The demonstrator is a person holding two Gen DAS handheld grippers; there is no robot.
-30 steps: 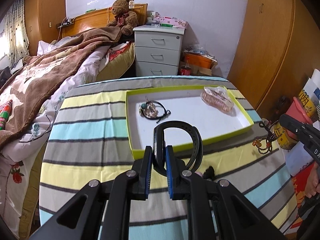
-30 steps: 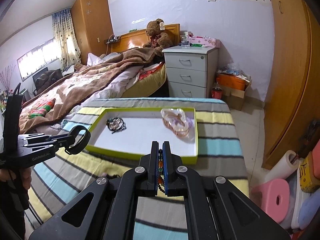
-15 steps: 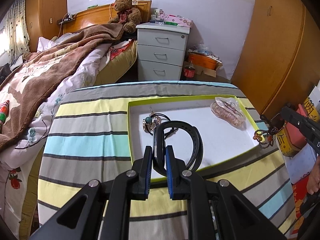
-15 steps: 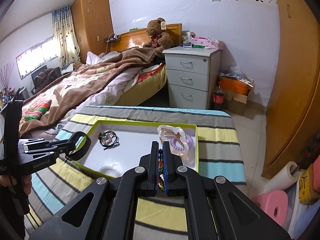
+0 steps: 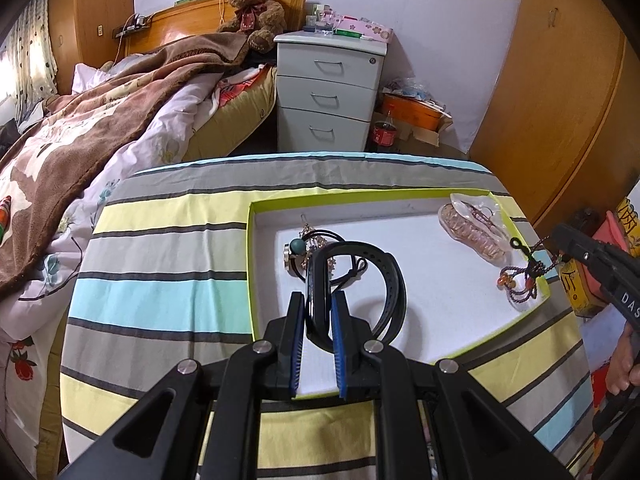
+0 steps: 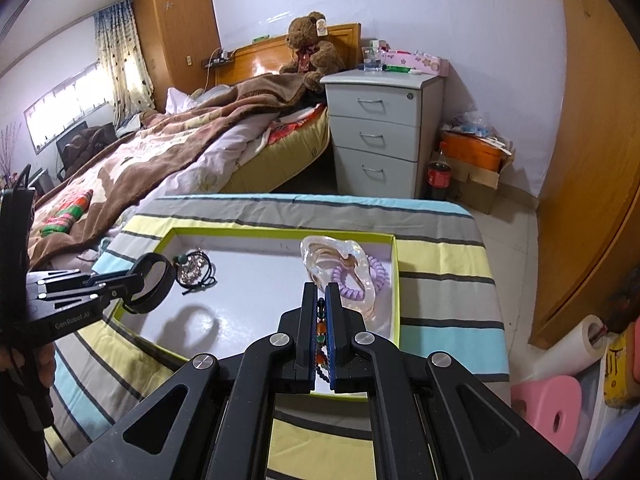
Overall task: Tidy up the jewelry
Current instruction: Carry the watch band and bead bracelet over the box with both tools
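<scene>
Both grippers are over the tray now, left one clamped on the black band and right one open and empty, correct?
Not quite: the right gripper is shut on the beaded bracelet, as the right wrist view shows. The left gripper does clamp the black band over the tray.

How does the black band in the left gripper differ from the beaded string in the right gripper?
The black band is one plain, wide, stiff-looking loop; the beaded string is thin, with orange and dark beads, and hangs limp. The band is over the near left part of the green-rimmed tray; the string dangles at its right edge. Both are clamped, one by the left gripper, one by the right gripper.
</scene>
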